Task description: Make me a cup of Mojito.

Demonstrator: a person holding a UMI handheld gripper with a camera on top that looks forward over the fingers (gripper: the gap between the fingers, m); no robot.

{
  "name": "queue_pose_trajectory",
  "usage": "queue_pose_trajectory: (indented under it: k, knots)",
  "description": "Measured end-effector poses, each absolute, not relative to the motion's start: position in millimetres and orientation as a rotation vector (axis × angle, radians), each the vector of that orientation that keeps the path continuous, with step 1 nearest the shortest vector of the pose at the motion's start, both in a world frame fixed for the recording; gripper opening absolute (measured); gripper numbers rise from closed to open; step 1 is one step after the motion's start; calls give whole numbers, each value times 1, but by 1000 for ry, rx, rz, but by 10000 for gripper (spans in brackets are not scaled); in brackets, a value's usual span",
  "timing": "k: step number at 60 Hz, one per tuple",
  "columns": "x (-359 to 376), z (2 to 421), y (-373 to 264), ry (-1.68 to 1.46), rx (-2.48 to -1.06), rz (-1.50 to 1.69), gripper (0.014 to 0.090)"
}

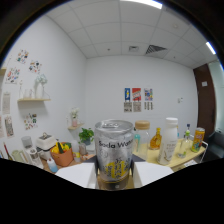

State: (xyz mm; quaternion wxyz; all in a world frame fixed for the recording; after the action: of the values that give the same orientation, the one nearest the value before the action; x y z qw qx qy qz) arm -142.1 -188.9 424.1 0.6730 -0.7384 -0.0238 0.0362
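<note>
Hand-held gripper (114, 187) sat low in the view, its fingers lost in the dark band at the bottom; whether they were parted or pressed together could not be told. A soda water can (114, 152) stood upright directly ahead of it, silver with a yellow patch low on the label and the pull tab visible on top. The can's base rested over a dark glass or cup (113, 183), partly hidden; whether the can touched it or was held just above could not be told. Pale flat pieces, likely the gripper's own parts, flanked the can's lower half on both sides.

Beyond the can ran a desk (192, 159) with a light top. On it, to the right of the can: a tall white bottle (169, 140), a small amber bottle (156, 139), a green-capped bottle (186, 137) and an orange can (198, 139), all upright and near one another. A jar with a tan lid (142, 131) stood just behind the soda water can.

To the left, an orange bowl (62, 156) held yellow and green items. A small potted plant (86, 136) stood behind it. A wall shelf (34, 100) carried pale vases. Three posters (137, 99) hung on the far white wall.
</note>
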Motion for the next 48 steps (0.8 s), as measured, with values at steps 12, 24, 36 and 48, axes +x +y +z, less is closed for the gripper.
queue_pose_trajectory:
  k: [12, 24, 36, 48]
  knots:
    - [-104, 343, -229, 35, -1759, 112, 508]
    - [-75, 245, -241, 210, -1860, 209, 508]
    - [-54, 188, -237, 522, -1900, 457, 508]
    - [-56, 196, -220, 846, -1736, 925, 508]
